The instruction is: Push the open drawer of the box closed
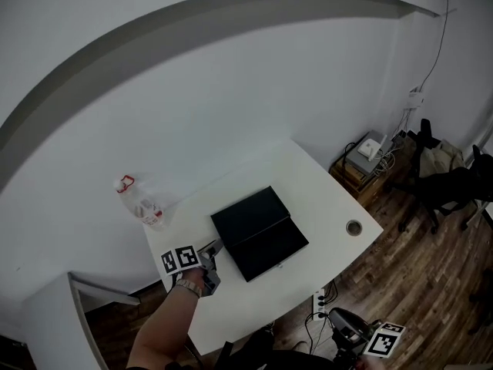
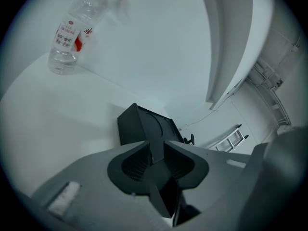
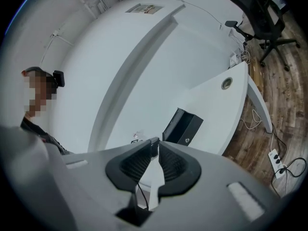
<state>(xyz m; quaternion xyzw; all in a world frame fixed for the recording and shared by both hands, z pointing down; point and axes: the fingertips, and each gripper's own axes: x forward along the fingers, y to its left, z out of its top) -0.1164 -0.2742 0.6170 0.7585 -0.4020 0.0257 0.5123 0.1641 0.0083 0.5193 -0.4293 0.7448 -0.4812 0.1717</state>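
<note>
- Tabletop (image 1: pixel 308 176): white, set against a white wall, above a wood floor (image 1: pixel 416 284).
- Box (image 1: pixel 250 216): black, flat, lies near the middle of the tabletop.
- Drawer (image 1: pixel 271 247): drawn out of the box toward the tabletop's front edge, open at the top; not yet pushed in.
- Left tongs (image 1: pixel 216 247): over the tabletop just beside the box's left corner, pointed at it. Cannot tell from the head view whether touching or a little short. In the left gripper view (image 2: pixel 158 150), stand narrowly apart, with only the box's dark side showing through the gap and nothing pinched.
- Right tongs (image 1: pixel 337 316): low at the right, off the tabletop and over the floor, well apart from the box. In the right gripper view (image 3: pixel 157 148), part by a narrow slit, empty, aimed toward the drawer's front.
- Bottle (image 1: pixel 142 206): clear plastic, red-and-white label, lies tilted at the tabletop's far left edge, apart from the box.
- Hole (image 1: pixel 353 227): round, ringed, sits near the tabletop's right corner.
</note>
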